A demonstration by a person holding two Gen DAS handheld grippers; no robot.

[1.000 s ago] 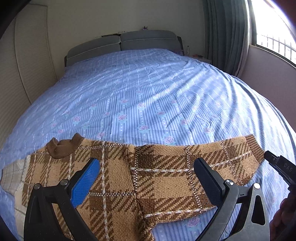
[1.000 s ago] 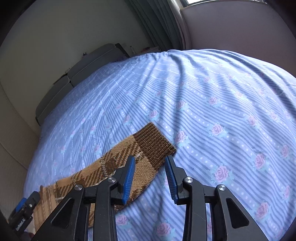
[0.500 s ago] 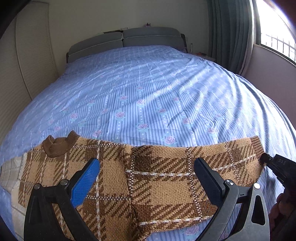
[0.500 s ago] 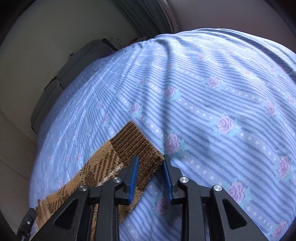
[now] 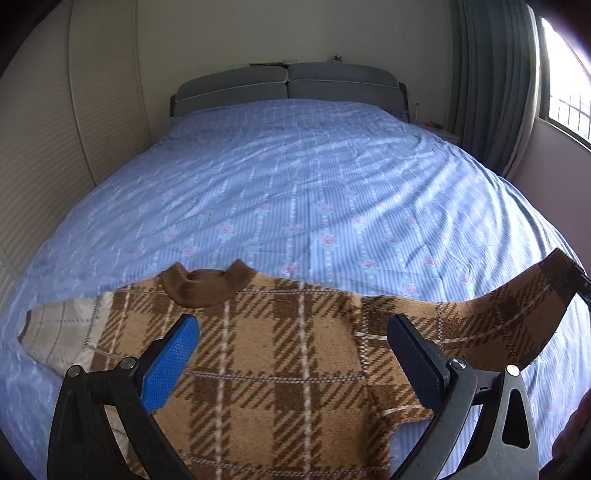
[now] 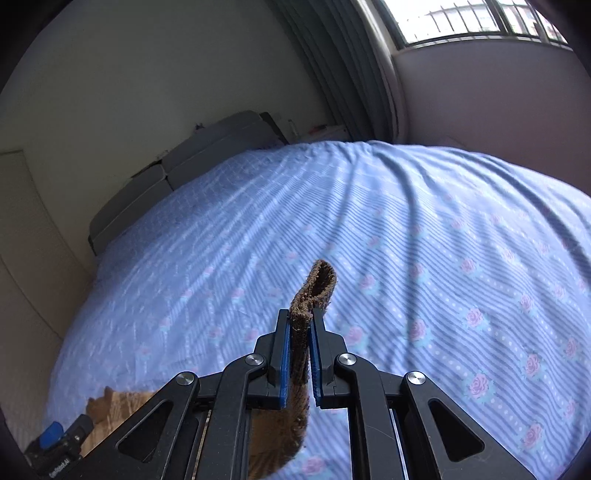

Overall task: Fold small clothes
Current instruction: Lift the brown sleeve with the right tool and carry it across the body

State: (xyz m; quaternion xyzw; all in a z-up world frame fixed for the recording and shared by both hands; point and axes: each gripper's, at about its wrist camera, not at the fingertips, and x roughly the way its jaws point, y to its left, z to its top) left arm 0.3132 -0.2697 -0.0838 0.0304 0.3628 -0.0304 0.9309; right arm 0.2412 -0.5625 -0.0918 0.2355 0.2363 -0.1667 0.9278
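Note:
A small brown plaid sweater [image 5: 280, 354] lies flat on the blue flowered bedspread [image 5: 314, 192], collar toward the headboard. Its left sleeve [image 5: 62, 332] lies folded with the pale inside showing. My left gripper [image 5: 291, 343] is open and empty, hovering over the sweater's chest. My right gripper [image 6: 300, 332] is shut on the ribbed cuff of the right sleeve [image 6: 314, 291] and holds it lifted off the bed. In the left wrist view that sleeve [image 5: 517, 314] rises toward the right edge.
The grey headboard [image 5: 288, 85] stands at the far end. A panelled wall [image 5: 55, 155] runs along the left. Curtains [image 5: 491, 81] and a window [image 6: 461, 18] are on the right. The left gripper also shows in the right wrist view [image 6: 55, 443].
My right gripper closed on the sleeve cuff and lifted it off the bed. My left gripper shifted left over the sweater's chest, still open.

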